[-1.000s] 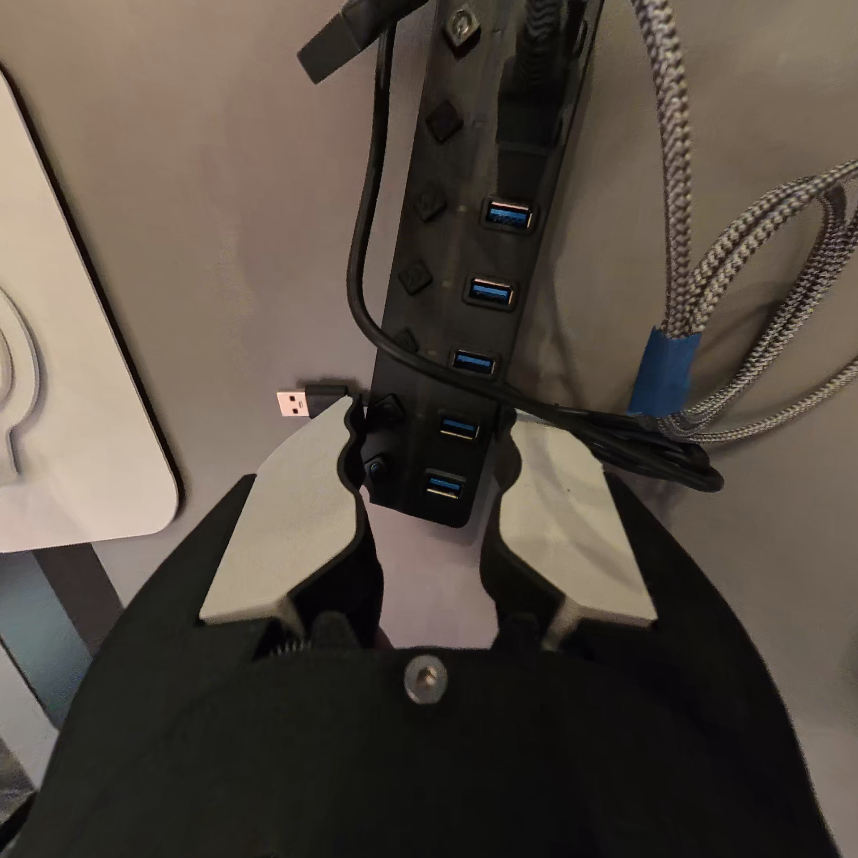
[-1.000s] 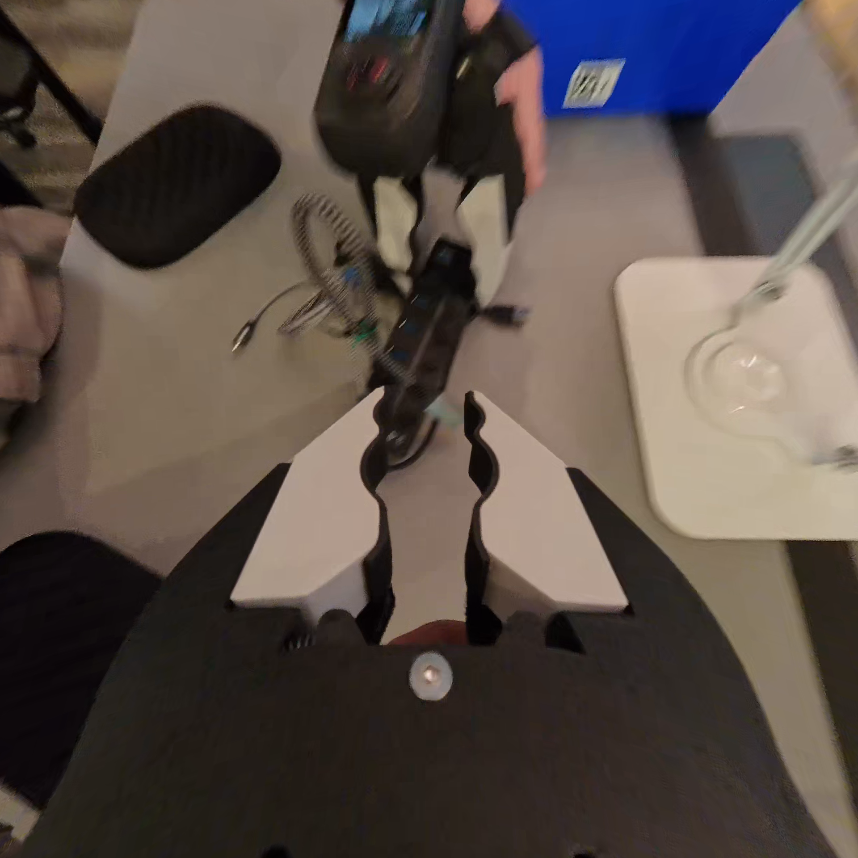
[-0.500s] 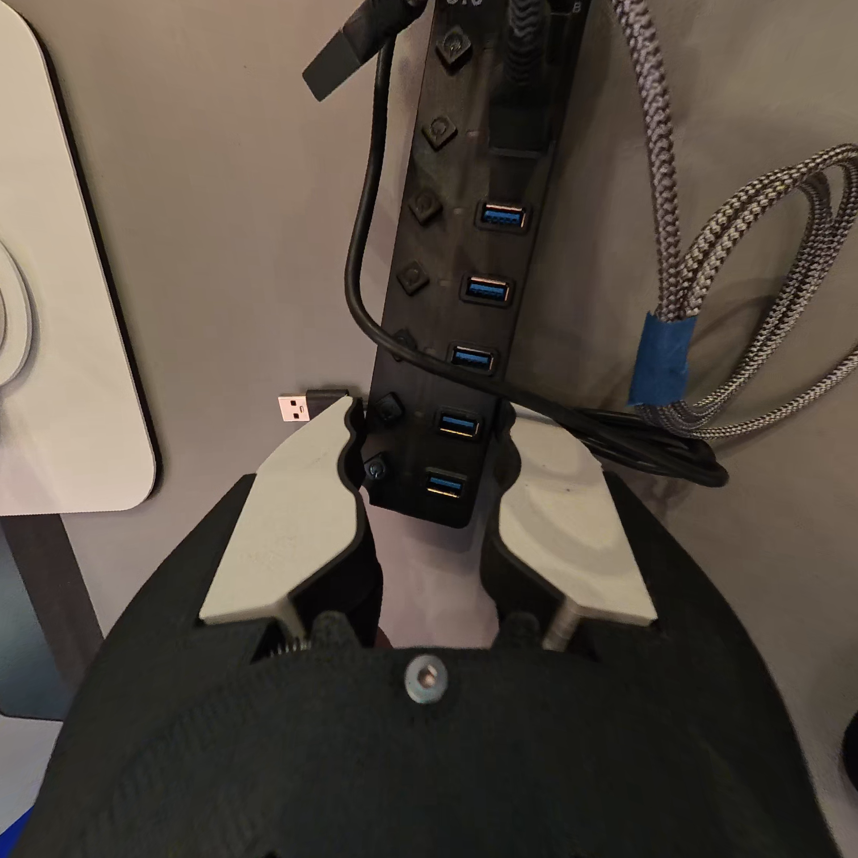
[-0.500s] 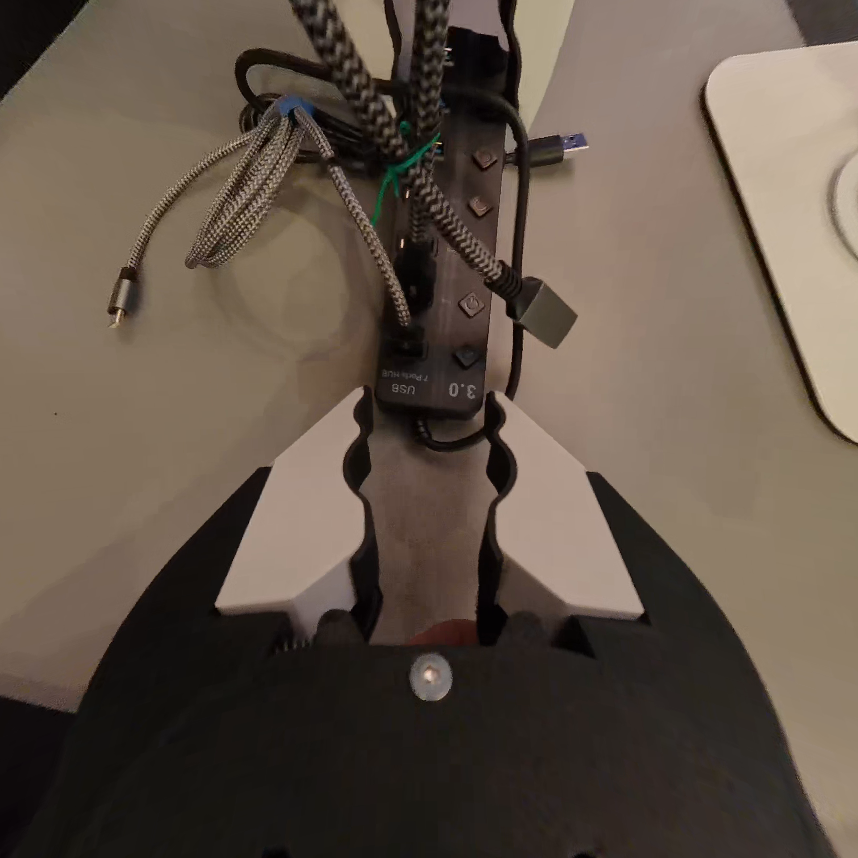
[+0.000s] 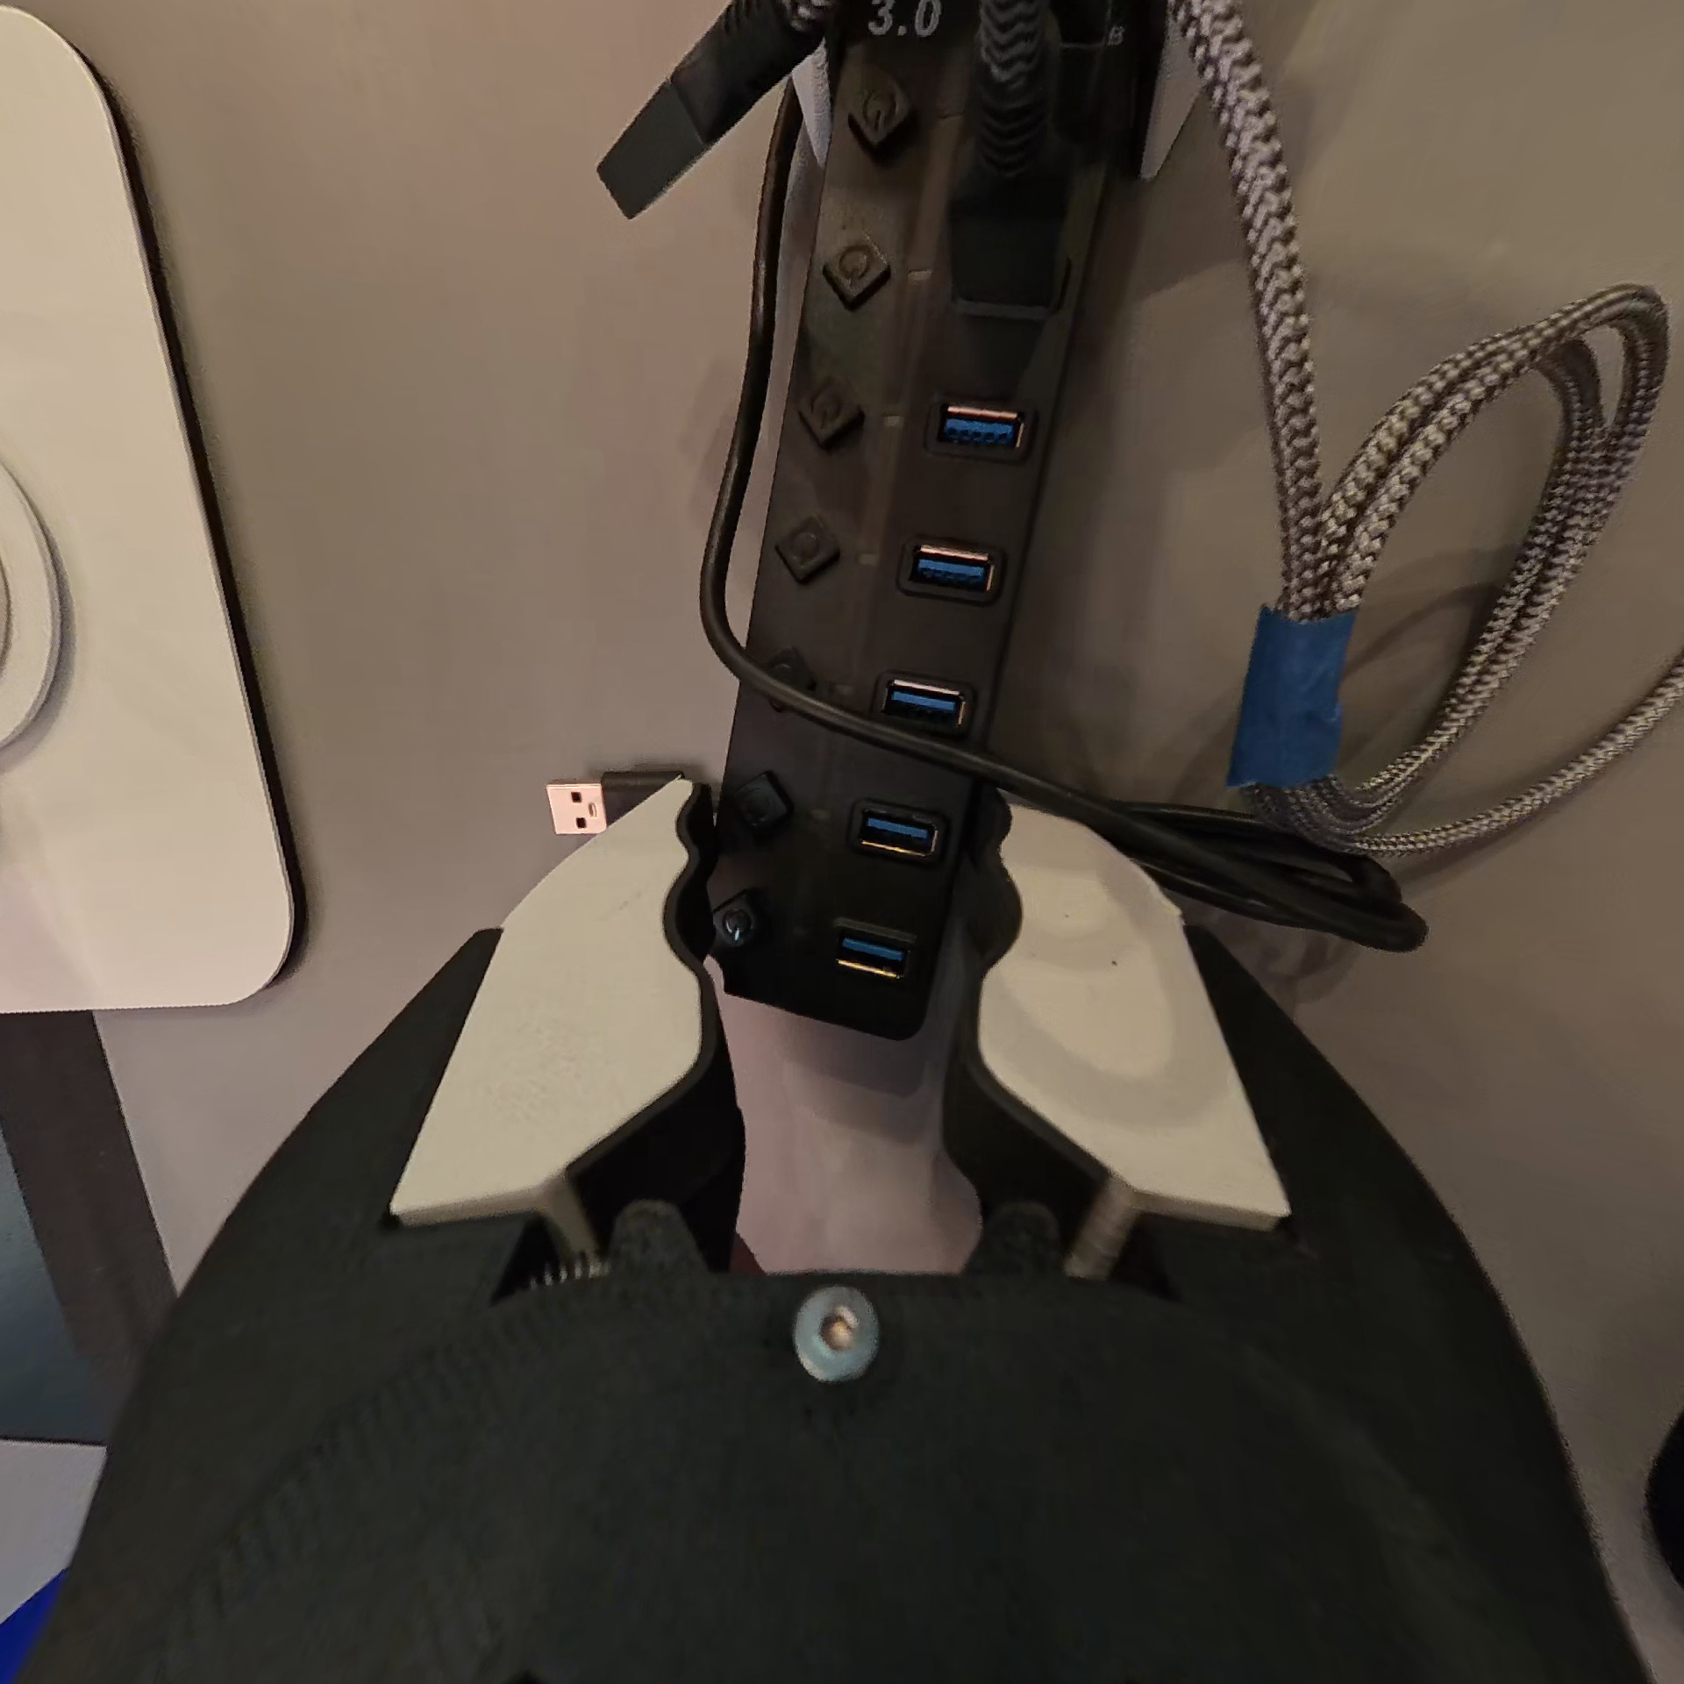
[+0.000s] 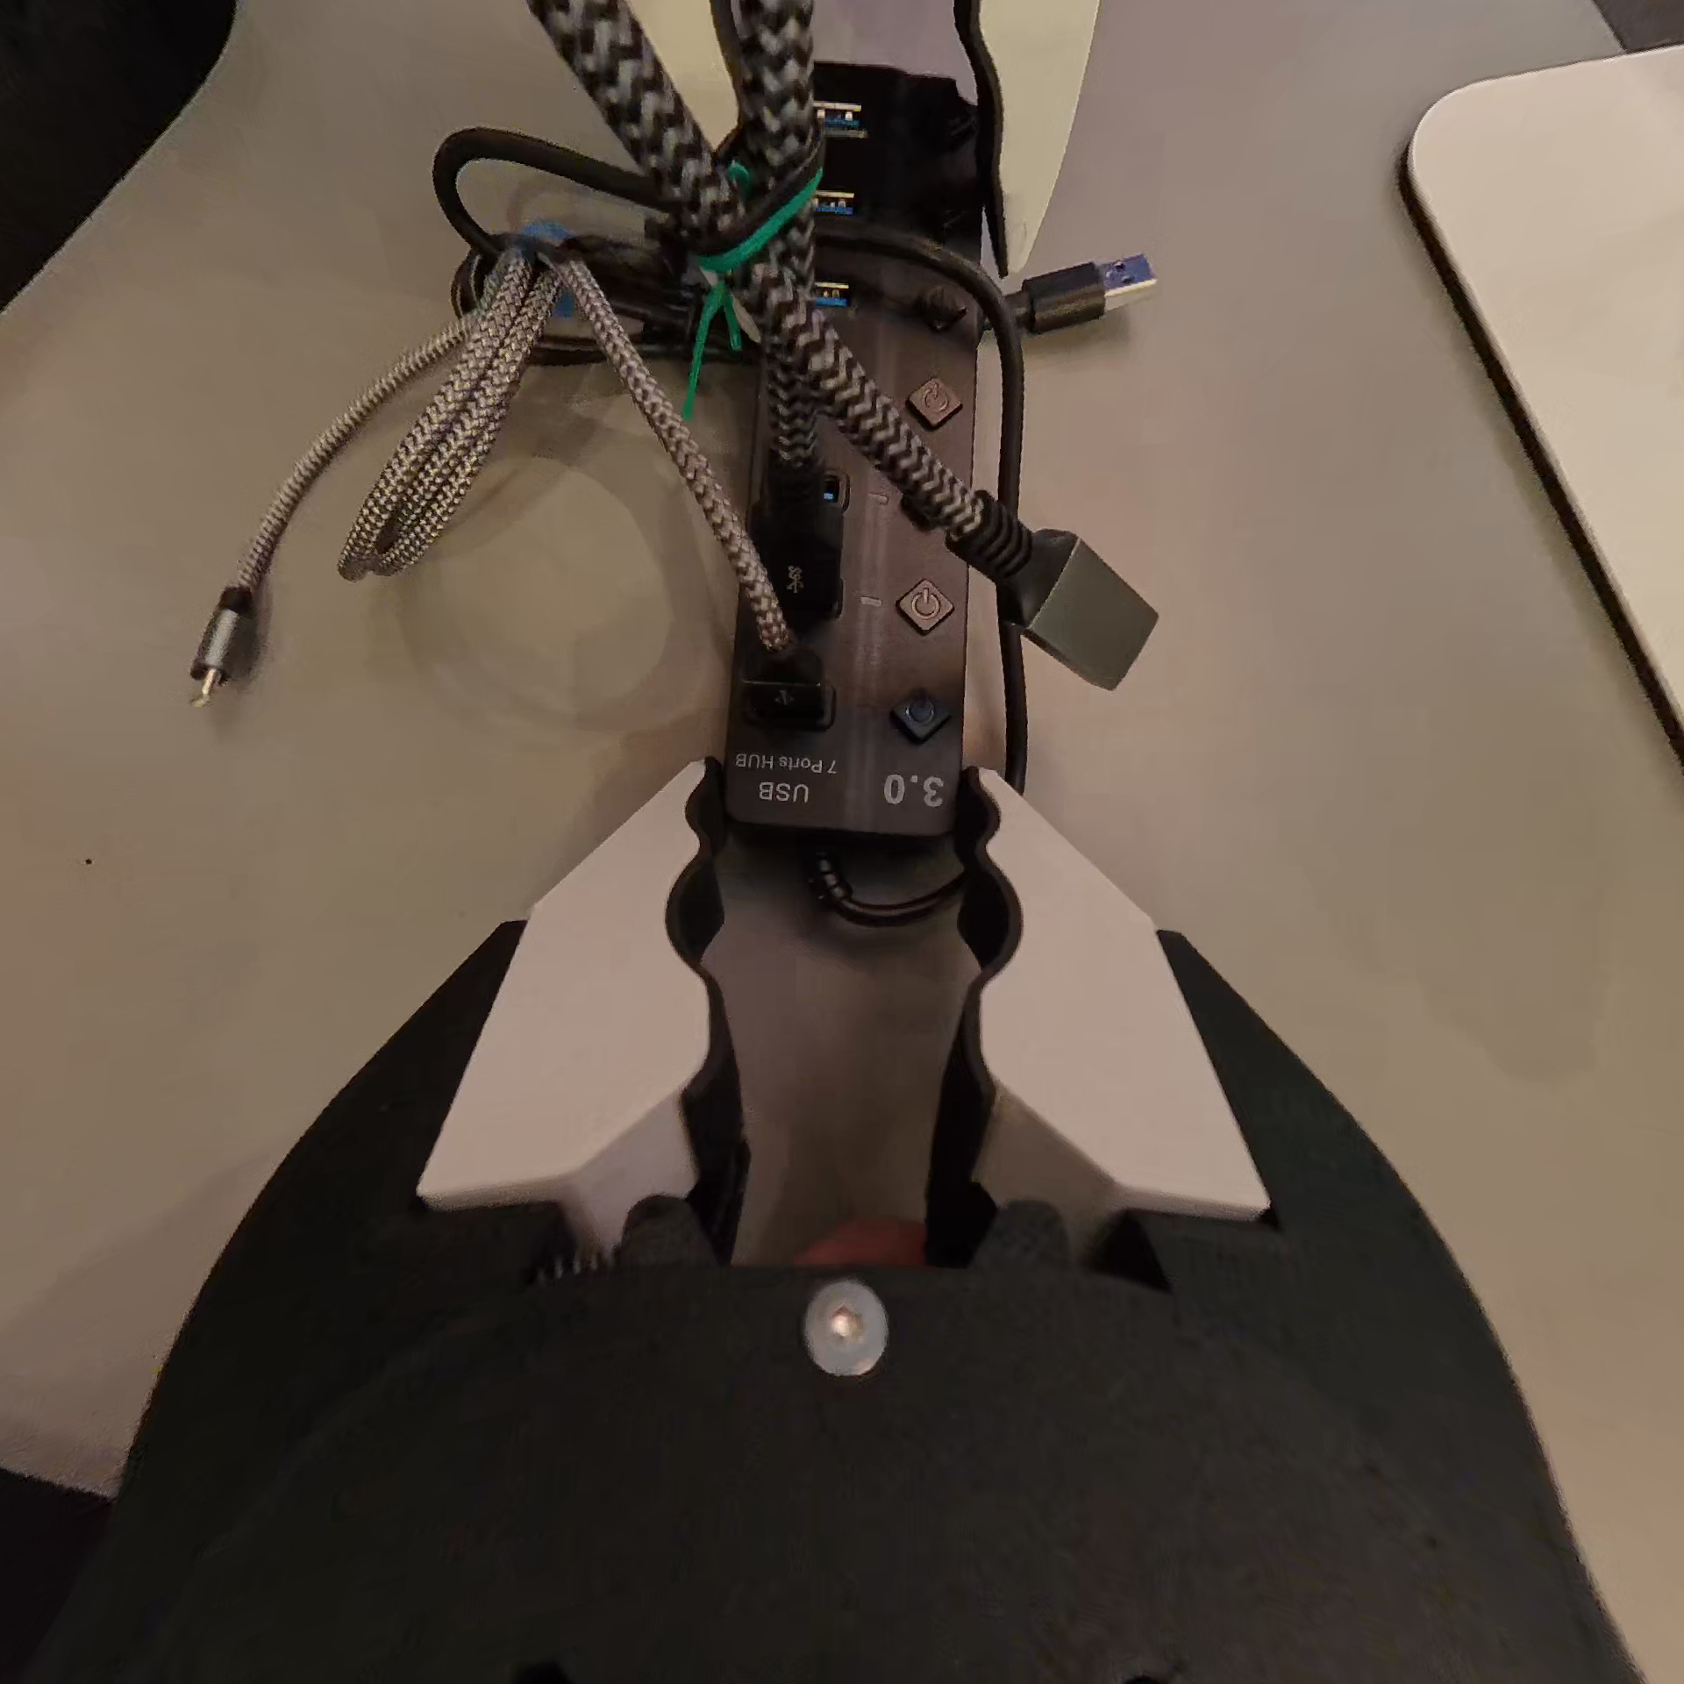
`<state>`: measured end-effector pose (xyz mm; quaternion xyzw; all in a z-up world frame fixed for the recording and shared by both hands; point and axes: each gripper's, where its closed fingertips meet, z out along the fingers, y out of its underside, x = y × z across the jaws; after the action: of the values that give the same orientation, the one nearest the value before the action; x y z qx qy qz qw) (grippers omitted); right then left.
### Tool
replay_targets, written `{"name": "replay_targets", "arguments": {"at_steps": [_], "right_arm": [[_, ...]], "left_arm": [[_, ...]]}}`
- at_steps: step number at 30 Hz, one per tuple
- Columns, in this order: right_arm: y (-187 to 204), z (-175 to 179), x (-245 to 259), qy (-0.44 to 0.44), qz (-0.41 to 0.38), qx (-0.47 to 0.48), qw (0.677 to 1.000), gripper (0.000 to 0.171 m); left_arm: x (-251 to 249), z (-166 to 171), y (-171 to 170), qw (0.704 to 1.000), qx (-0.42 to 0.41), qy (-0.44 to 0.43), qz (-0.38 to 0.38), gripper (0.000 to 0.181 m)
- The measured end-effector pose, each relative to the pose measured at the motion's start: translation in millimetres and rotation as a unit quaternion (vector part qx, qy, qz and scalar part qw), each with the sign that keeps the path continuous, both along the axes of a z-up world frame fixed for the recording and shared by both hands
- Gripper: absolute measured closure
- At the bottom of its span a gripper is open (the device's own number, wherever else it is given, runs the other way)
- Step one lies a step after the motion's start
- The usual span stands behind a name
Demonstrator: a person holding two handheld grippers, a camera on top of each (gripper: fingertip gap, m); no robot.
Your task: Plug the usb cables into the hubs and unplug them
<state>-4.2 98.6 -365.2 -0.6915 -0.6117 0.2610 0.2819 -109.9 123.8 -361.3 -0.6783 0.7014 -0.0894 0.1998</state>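
Observation:
A long black USB hub [image 5: 875, 638] [image 6: 857, 565] lies on the grey table. My left gripper [image 5: 843, 811] is shut on its near end, with a finger on each side. Several blue ports [image 5: 948, 569] are empty. My right gripper [image 6: 843, 779] is open, its tips flanking the hub's opposite end; its white fingers [image 5: 1162, 128] also show in the left wrist view. Two braided cables [image 6: 784, 702] are plugged in near that end. A loose grey plug [image 6: 1084, 610] lies beside the hub. A black cable's plug [image 6: 1093, 287] [image 5: 579, 806] lies free.
A coiled braided cable bound with blue tape [image 5: 1289, 702] lies beside the hub, its small plug [image 6: 219, 638] out on the table. A green tie [image 6: 738, 255] binds cables over the hub. A white flat base [image 5: 118, 547] [image 6: 1567, 319] sits to one side. There is about 11 cm between the tips of the two grippers.
My right gripper came in from far off, opened wider and now flanks the hub's end. My left gripper kept its hold on the hub and shifted only slightly.

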Motion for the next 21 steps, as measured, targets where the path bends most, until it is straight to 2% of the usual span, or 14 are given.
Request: {"name": "replay_targets", "arguments": {"at_steps": [4, 8, 10, 13, 16, 21], "right_arm": [[2, 7, 1, 0.000, 0.007, 0.002, 1.000, 0.122], [2, 12, 2, -0.004, 0.013, 0.007, 1.000, 0.122], [3, 14, 2, -0.013, 0.017, 0.015, 1.000, 0.122], [3, 22, 1, -0.022, 0.023, 0.021, 0.999, 0.122], [1, 35, 0, -0.030, 0.034, 0.029, 0.999, 0.122], [-5, 49, -3, -0.051, 0.052, 0.037, 0.997, 0.122]], "left_arm": [[-5, 15, 3, 1.000, 0.004, -0.015, 0.008, 0.127], [-10, 64, 12, 0.998, 0.028, -0.047, 0.024, 0.122], [4, 84, 5, 0.997, 0.031, -0.068, 0.007, 0.118], [27, 70, -11, 0.998, 0.037, -0.026, -0.037, 0.109], [37, 49, -13, 0.999, 0.028, -0.012, -0.043, 0.103], [49, 25, -21, 0.998, 0.009, -0.006, -0.058, 0.104]]}}
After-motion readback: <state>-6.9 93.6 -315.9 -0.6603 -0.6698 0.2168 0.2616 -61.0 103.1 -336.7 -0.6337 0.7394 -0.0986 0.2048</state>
